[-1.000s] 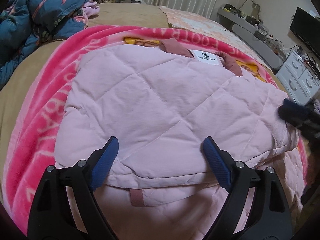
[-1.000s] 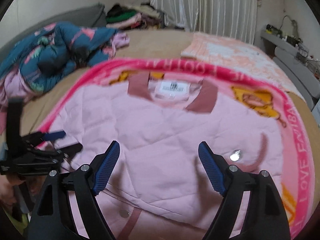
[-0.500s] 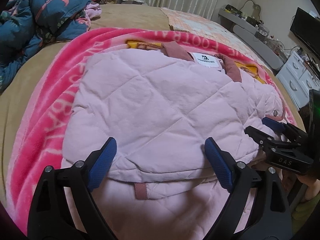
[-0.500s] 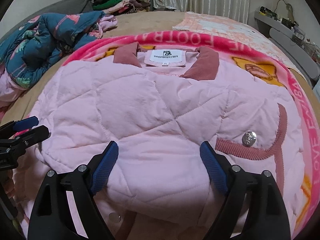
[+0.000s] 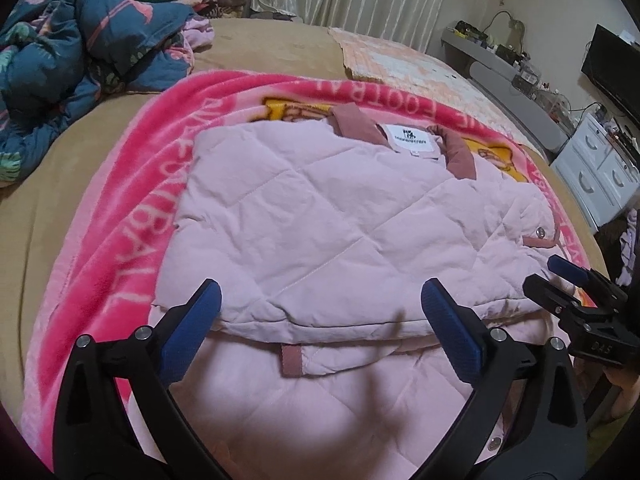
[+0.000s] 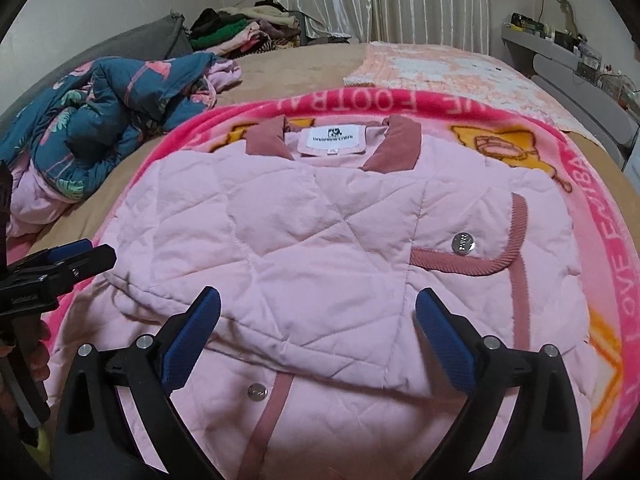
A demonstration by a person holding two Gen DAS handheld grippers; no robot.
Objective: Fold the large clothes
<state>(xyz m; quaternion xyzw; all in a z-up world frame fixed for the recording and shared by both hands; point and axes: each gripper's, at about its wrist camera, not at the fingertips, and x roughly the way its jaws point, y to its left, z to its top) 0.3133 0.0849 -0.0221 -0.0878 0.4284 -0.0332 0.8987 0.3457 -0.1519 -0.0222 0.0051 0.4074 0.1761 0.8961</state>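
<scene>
A pink quilted jacket (image 5: pixel 320 240) lies folded on a pink blanket (image 5: pixel 132 208) spread over the bed (image 5: pixel 36 208). Its dusty-rose collar (image 6: pixel 394 146) and white label (image 6: pixel 332 138) point toward the curtains (image 6: pixel 380 0). The folded-over upper layer ends in an edge just ahead of both cameras, with the lower layer showing beneath it. A snap button (image 6: pixel 463 243) sits on the corded pocket trim near the jacket's right side.

The left hand-held gripper (image 5: pixel 320 312) hovers above the near fold edge, its jaws opening wide with nothing pinched between the blue pads (image 5: pixel 192 328). The right hand-held gripper (image 6: pixel 318 312) hangs likewise over the fold edge, its jaws also opening, with no cloth caught between them.

A blue floral quilt (image 5: pixel 72 52) is bunched at the bed's left side, and a peach blanket (image 6: pixel 432 68) lies further back.
</scene>
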